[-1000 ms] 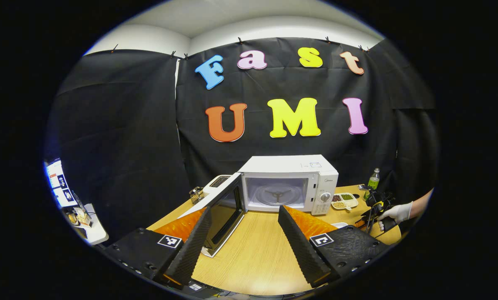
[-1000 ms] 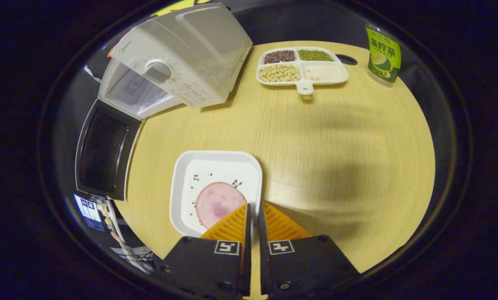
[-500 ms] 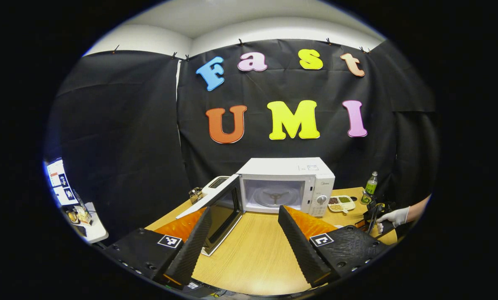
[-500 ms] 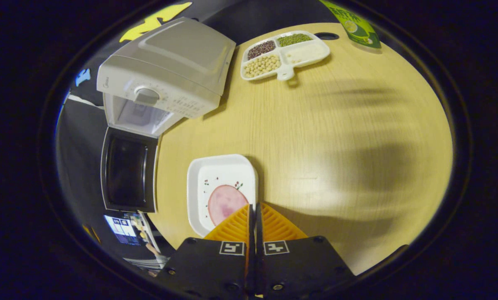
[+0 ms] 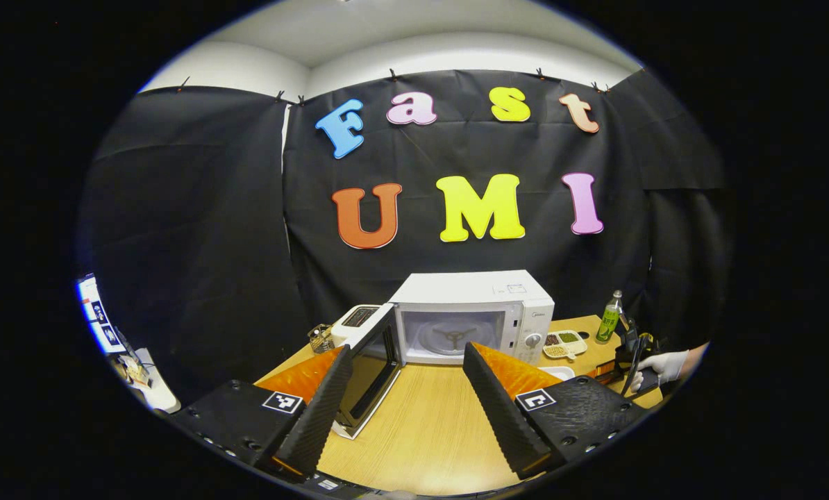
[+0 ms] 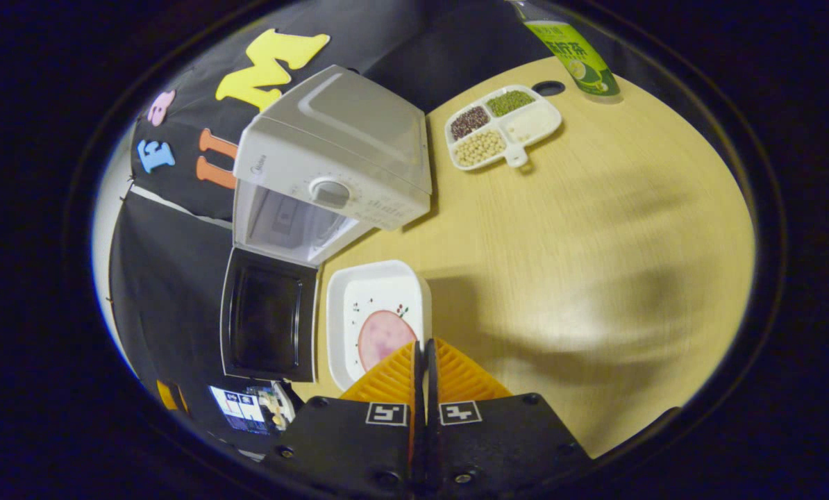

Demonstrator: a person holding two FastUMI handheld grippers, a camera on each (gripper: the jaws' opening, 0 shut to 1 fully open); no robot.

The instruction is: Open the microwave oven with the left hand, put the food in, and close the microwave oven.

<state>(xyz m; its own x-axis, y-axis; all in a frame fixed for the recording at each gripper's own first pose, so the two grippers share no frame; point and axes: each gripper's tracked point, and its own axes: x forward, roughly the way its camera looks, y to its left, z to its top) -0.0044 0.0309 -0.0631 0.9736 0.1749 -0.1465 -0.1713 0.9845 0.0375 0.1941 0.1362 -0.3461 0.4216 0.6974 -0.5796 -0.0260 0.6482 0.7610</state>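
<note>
In the right gripper view, the right gripper (image 6: 425,354) has its fingers pressed together on the near rim of a white plate (image 6: 378,292); a round slice of ham (image 6: 384,338) lies in the plate. The plate sits in front of the microwave (image 6: 345,160), just beside its door (image 6: 269,323), which hangs wide open. Farther along the table (image 6: 595,243) is a four-part tray (image 6: 503,125) of beans and grains, then a green bottle (image 6: 574,59).

In the left gripper view, the left gripper (image 5: 407,375) holds nothing, its fingers spread wide above the table. Beyond them the microwave's cavity (image 5: 453,335) shows its bare turntable. A toaster (image 5: 356,321) and small wire basket (image 5: 321,338) stand left of the microwave. At far right a gloved hand (image 5: 657,364) grips the other tool.
</note>
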